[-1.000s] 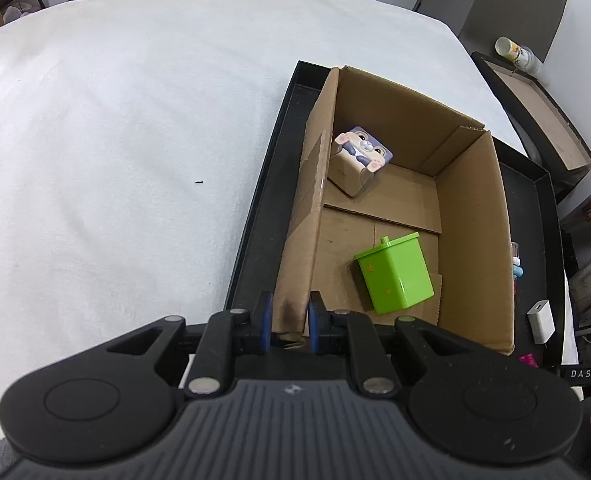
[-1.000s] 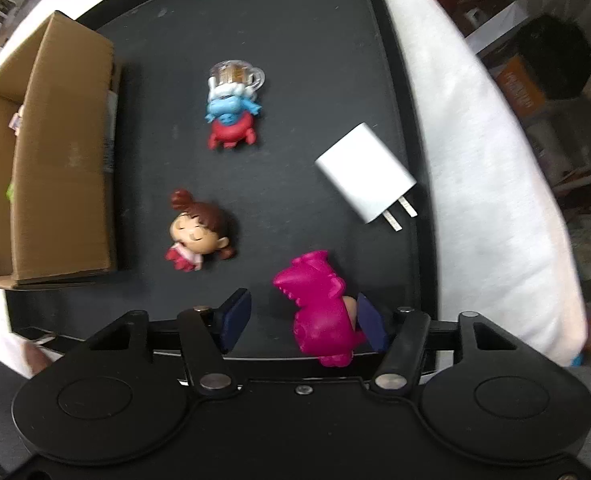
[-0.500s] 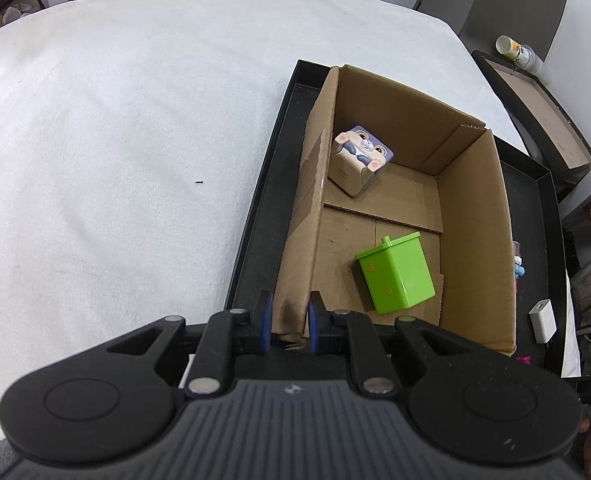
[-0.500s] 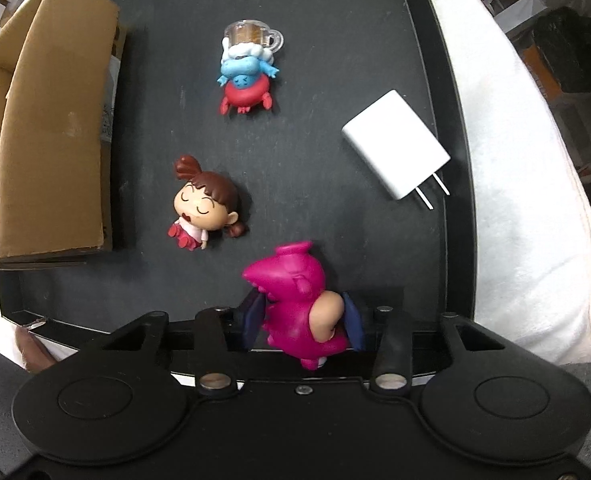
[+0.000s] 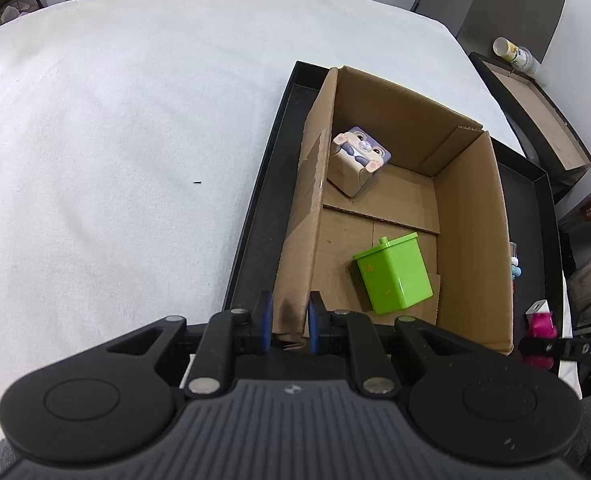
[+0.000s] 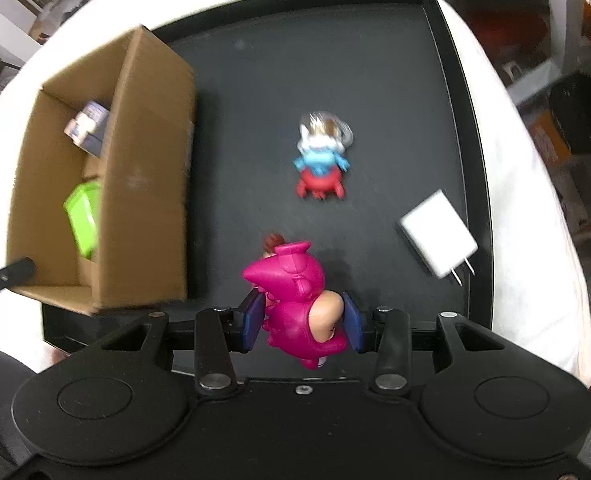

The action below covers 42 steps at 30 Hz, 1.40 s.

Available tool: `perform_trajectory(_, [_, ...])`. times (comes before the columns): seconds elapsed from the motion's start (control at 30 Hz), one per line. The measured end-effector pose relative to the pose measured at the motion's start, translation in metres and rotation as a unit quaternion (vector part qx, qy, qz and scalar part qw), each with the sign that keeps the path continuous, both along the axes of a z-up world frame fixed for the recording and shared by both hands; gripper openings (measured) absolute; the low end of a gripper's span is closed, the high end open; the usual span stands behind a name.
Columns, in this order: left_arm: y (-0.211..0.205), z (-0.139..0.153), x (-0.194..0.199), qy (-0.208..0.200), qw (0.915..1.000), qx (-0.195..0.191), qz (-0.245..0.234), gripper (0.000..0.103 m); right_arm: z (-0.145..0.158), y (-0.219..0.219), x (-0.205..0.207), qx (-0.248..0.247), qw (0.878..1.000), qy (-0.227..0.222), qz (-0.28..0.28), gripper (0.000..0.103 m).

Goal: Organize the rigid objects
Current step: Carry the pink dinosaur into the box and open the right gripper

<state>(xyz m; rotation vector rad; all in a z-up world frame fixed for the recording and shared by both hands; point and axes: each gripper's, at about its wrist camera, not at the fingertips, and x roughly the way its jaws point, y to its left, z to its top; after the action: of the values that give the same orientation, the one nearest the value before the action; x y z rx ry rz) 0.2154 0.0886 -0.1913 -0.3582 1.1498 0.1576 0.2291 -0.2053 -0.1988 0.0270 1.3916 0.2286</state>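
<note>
Progress check: roughly 2 items are sorted and 4 are left, as far as can be seen.

Inside the cardboard box [image 5: 395,184], which sits on the black tray [image 6: 375,80] toward its left edge, 2 things are already parked: a cartoon bunny cube [image 5: 357,162] against the left wall near the far corner, and a green lidded container [image 5: 393,274] lying tipped over toward the near end.

The magenta figurine [image 6: 295,300] is item number 3, and it's in progress. It's clamped between the pads of the right gripper [image 6: 301,322], whose jaws have just been closing and are now pressed onto it from both sides. It looks to be lifted off the tray near the near edge, though the blur makes the gap hard to judge.

The box is being steadied by the left gripper [image 5: 289,318], whose jaws are nearly shut and pinched onto the near end of the box's left wall.

Still loose on the tray:
- a blue-and-red figurine [image 6: 321,164] with a clear mug at its head, about mid-tray
- a white USB charger [image 6: 437,238] by the right edge, prongs pointing toward the near edge
- a brown-haired doll figurine [image 6: 273,242], mostly hidden behind the magenta one

So probably less than half done. The magenta one has to be carried over the box's right wall and dropped in, then 3 more pickups are needed.
</note>
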Motion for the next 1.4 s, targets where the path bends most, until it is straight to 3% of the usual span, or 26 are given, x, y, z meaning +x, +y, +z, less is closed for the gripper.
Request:
perform_trajectory(0.63, [0.005, 0.001, -0.002, -0.007, 0.9998, -0.019, -0.001, 0.015, 0.055, 0.039, 0.021, 0.031, 0.997, -0.073, 0.004, 0.042])
perform_trajectory(0.83, [0.004, 0.000, -0.001, -0.008, 0.9998, -0.020, -0.006, 0.015, 0.065, 0.056, 0.027, 0.059, 0.995, -0.074, 0.004, 0.042])
perform_trajectory(1.4, [0.009, 0.002, -0.005, -0.017, 0.9992, -0.036, -0.002, 0.015, 0.077, 0.126, 0.049, 0.066, 0.992, -0.097, 0.048, 0.042])
